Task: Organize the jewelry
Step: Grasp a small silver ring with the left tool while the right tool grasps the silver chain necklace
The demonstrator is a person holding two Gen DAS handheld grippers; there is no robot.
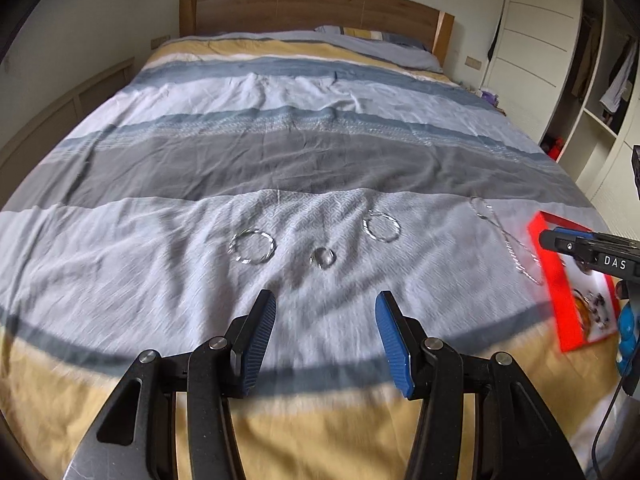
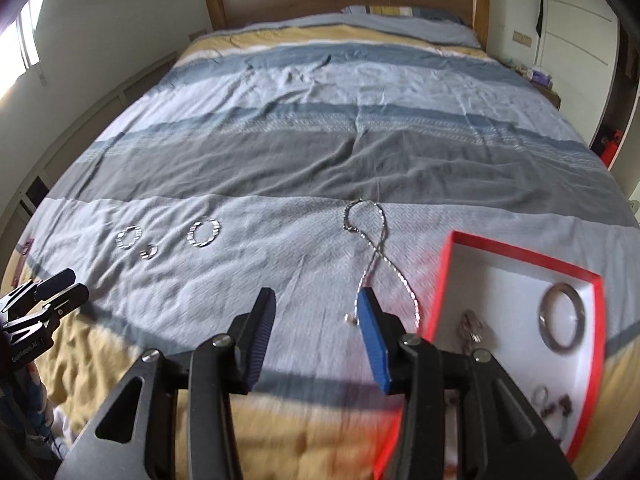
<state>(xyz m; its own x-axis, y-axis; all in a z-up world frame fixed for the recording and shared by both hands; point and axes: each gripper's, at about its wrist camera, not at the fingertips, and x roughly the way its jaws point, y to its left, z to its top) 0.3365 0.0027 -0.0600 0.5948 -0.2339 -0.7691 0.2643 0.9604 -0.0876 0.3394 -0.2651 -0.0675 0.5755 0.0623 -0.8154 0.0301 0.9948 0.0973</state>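
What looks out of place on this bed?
Jewelry lies loose on the bedspread: two twisted hoops, a small ring between them, and a chain necklace crossed over itself. The red box already holds other pieces.

The left gripper point(image 1: 325, 312) and the right gripper point(image 2: 316, 308) look alike: black angular linkage arms joined by round silver screws, each ending in two ribbed blue pads point(image 1: 390, 340). From the left wrist camera, the right gripper's black body carries white letters "DAS", with a dark cable point(image 1: 604, 420) below.

Shiny metal bangle point(image 2: 561, 317), creased cloth bedspread point(image 2: 320, 152)
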